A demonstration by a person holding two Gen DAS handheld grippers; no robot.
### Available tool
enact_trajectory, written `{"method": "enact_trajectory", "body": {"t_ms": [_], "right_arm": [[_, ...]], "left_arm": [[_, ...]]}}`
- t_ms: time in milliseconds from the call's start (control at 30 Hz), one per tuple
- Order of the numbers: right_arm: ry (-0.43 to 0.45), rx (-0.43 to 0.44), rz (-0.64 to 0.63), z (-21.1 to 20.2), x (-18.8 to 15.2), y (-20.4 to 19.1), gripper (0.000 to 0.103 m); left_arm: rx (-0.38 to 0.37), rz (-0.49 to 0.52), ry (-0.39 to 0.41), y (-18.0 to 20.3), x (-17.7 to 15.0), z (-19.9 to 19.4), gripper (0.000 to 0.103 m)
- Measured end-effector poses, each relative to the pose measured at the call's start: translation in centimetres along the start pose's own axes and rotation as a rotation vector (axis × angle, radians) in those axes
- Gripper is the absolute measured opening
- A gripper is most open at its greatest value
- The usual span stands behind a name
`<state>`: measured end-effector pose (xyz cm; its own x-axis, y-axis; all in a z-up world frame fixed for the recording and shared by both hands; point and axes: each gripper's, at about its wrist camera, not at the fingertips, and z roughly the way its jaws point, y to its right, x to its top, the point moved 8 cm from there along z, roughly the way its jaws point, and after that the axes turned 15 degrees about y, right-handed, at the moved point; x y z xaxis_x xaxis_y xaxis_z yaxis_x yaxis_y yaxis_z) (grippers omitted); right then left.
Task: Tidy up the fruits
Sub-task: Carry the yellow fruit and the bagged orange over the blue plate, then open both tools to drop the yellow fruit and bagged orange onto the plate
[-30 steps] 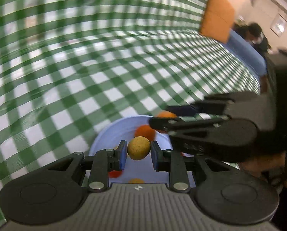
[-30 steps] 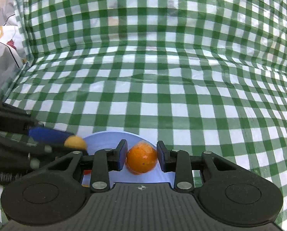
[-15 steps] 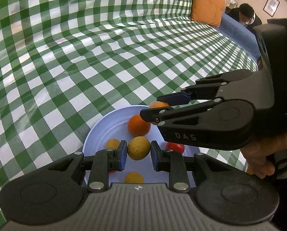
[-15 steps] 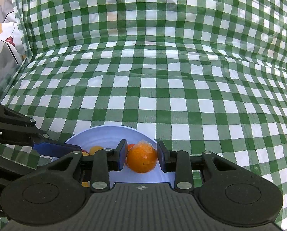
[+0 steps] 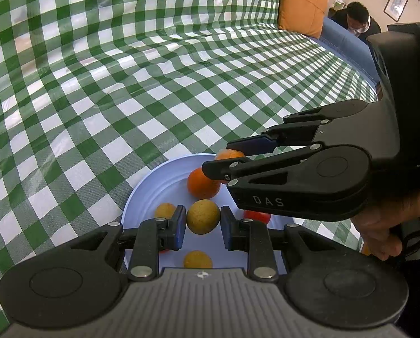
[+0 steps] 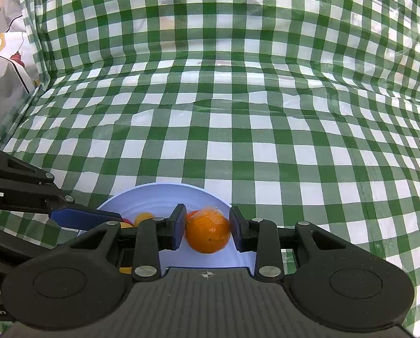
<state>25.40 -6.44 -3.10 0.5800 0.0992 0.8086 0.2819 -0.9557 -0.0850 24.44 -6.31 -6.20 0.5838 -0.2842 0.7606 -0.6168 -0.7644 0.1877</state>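
Observation:
A pale blue plate [image 5: 145,194] lies on the green checked tablecloth and holds several small fruits: an orange [image 5: 201,186], yellow ones [image 5: 165,209] and a red one [image 5: 256,217]. My left gripper [image 5: 203,226] is shut on a yellow-brown round fruit [image 5: 203,217] just above the plate. My right gripper [image 6: 207,229] is shut on an orange [image 6: 207,235] over the plate's [image 6: 153,197] near side; it also shows in the left wrist view [image 5: 227,163] reaching in from the right above the plate.
The checked cloth [image 6: 238,112] covers the table and rises at the back. An orange cushion [image 5: 303,2] and a blue sofa edge [image 5: 348,42] lie far right, with a seated person [image 5: 356,18] behind. White fabric [image 6: 1,64] lies at the left.
Both grippers have lifted and pulled back a little over the plate, each still holding its fruit. More of the plate and its fruits shows now.

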Motion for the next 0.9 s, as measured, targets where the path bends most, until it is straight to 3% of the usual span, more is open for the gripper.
{"method": "enact_trajectory", "body": {"t_ms": [433, 467, 500, 567, 700, 833, 900], "right_arm": [[0.008, 0.009, 0.003, -0.2, 0.2, -0.1, 0.035], [0.009, 0.014, 0.008, -0.2, 0.3, -0.1, 0.036], [0.012, 0.02, 0.012, -0.3, 0.4, -0.2, 0.036], [0.033, 0.014, 0.022, -0.6, 0.8, -0.2, 0.049], [0.099, -0.014, 0.035, -2.1, 1.8, 0.2, 0.057], [0.148, -0.012, 0.071, -4.4, 2.6, 0.8, 0.064], [0.185, -0.024, 0.101, -6.2, 3.2, 1.8, 0.07]], "left_arm": [[0.002, 0.017, 0.007, 0.2, 0.2, -0.5, 0.029], [0.003, 0.018, 0.011, 0.2, 0.2, -0.7, 0.032], [0.004, 0.012, 0.009, 0.1, 0.2, -0.8, 0.047], [-0.001, 0.014, 0.015, 0.1, 0.0, -1.1, 0.059], [0.037, -0.007, 0.025, -0.2, -0.6, -2.0, 0.059], [0.1, -0.062, 0.083, 0.0, -0.6, -4.5, 0.06], [0.142, -0.069, 0.117, 0.4, -0.6, -5.8, 0.077]]}}
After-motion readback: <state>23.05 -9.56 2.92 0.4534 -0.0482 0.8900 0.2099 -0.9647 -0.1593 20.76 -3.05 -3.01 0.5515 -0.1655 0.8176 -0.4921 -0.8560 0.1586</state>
